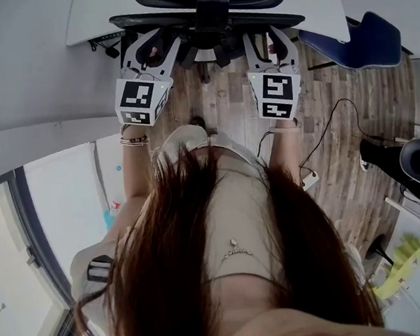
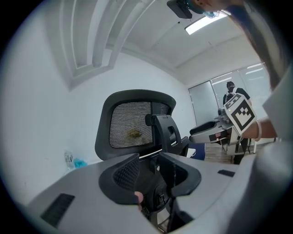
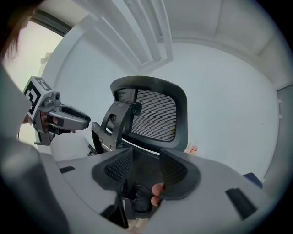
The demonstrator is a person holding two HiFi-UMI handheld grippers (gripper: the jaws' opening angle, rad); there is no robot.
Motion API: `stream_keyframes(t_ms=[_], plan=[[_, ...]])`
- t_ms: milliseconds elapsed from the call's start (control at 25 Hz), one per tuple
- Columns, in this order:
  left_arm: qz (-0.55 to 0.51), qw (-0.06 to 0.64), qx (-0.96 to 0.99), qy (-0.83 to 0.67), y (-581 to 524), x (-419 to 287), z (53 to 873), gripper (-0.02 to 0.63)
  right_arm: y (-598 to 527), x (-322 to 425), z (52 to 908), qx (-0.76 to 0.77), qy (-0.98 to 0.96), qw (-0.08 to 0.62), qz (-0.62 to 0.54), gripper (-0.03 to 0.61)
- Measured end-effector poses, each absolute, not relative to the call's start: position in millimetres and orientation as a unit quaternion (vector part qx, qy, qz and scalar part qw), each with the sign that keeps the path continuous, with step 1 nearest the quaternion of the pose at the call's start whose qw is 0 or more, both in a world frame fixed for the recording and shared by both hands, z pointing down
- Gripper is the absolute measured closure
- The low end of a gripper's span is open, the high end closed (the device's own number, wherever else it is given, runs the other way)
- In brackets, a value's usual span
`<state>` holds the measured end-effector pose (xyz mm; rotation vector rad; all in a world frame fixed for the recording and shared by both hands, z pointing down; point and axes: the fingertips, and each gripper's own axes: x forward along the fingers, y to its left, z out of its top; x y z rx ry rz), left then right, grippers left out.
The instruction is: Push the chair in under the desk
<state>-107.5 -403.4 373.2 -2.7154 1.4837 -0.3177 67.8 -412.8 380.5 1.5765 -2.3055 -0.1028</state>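
Note:
The black mesh-backed office chair (image 1: pixel 212 7) stands at the top of the head view, its seat partly beneath the white desk (image 1: pixel 89 12). My left gripper (image 1: pixel 146 43) and right gripper (image 1: pixel 269 38) reach side by side to the chair's back, left and right of its central spine. In the left gripper view the jaws (image 2: pixel 151 176) stand apart, with the mesh backrest (image 2: pixel 132 125) and the spine beyond them. The right gripper (image 3: pixel 145 171) likewise stands open below the backrest (image 3: pixel 153 114). Neither pair of pads visibly presses on anything.
A blue chair (image 1: pixel 364 39) sits at the right of the desk. A cable (image 1: pixel 325 129) trails over the wood floor, with a black stand (image 1: pixel 418 164) at the right edge. A grey wall runs along the left. A water bottle (image 2: pixel 68 160) stands by the wall.

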Motion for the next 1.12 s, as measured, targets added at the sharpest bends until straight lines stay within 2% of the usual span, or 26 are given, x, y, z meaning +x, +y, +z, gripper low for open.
stream_keyframes(t_ms=[400,680,1120], plan=[[-0.105,0.009,-0.869,0.484,-370,-106,376,0.482,-380,69,380,0.553,-0.816,0.165,-0.029,0.408],[-0.104,0.003,-0.863,0.494,-348,-105,375,0.539,-359,74,380,0.551,-0.82,0.156,-0.017,0.425],[-0.102,0.004,-0.862,0.497,-318,-92,373,0.552,-331,81,382,0.545,-0.824,0.155,-0.009,0.445]])
